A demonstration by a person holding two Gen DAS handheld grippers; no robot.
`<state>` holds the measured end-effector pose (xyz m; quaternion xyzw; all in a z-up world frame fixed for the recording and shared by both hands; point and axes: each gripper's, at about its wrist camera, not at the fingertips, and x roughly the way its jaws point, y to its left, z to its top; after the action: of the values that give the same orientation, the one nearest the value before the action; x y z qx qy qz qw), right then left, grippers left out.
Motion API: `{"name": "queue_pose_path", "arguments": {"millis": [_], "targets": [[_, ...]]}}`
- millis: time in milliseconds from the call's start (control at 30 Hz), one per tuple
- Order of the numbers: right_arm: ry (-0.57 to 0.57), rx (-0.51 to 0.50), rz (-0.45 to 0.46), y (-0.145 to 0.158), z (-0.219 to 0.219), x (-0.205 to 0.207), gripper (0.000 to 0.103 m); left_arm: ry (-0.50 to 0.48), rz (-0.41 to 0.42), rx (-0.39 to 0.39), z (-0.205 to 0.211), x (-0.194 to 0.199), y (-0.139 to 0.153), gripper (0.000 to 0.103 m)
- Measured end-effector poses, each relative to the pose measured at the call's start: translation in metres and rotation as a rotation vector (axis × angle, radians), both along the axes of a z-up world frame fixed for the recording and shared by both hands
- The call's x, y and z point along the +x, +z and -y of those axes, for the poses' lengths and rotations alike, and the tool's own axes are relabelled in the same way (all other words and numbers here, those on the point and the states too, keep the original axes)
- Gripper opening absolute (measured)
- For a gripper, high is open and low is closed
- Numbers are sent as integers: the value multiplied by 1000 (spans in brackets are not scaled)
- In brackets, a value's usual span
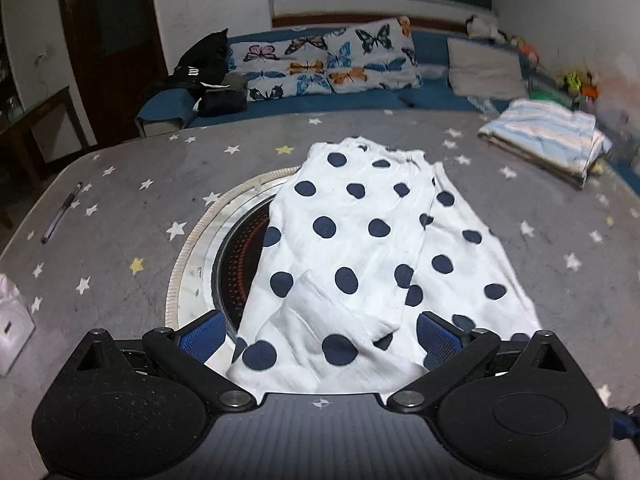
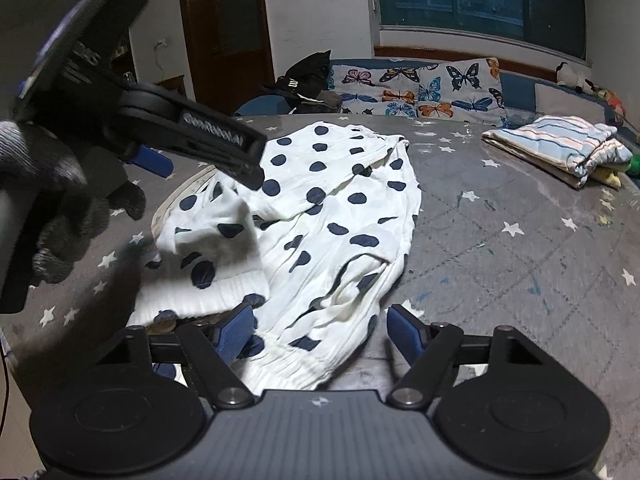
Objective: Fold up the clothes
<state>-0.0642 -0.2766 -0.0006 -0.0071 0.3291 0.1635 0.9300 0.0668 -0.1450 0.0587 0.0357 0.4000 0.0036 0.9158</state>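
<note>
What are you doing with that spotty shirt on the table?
A person is folding clothes with a two-finger gripper in each hand. The white garment with navy polka dots lies spread on the grey star-print table cover, partly folded, one sleeve lying across it. The left gripper and the right gripper both hang at its near edge with fingers apart, gripping nothing. A gloved hand holds the left one. A folded striped cloth already sits at the far right.

Butterfly pillows; pen (left edge)
</note>
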Motion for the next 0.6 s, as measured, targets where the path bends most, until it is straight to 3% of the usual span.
{"name": "queue_pose_path", "arguments": {"millis": [233,300,433,600], "targets": [[-25,32,-19,-2,13,13,64,-10,-96,-36,-16,14,-20,37],[-34,41,-28,-4,16,15,61,-24,-94,-66,-25,9,-20,24],[-49,62,-55,-8,21,18,57,-37,-67,-114,-42,-3,-13,12],[-42,95,-60,-9,21,17,41,-12,-27,-160,-70,-25,-1,10]]}}
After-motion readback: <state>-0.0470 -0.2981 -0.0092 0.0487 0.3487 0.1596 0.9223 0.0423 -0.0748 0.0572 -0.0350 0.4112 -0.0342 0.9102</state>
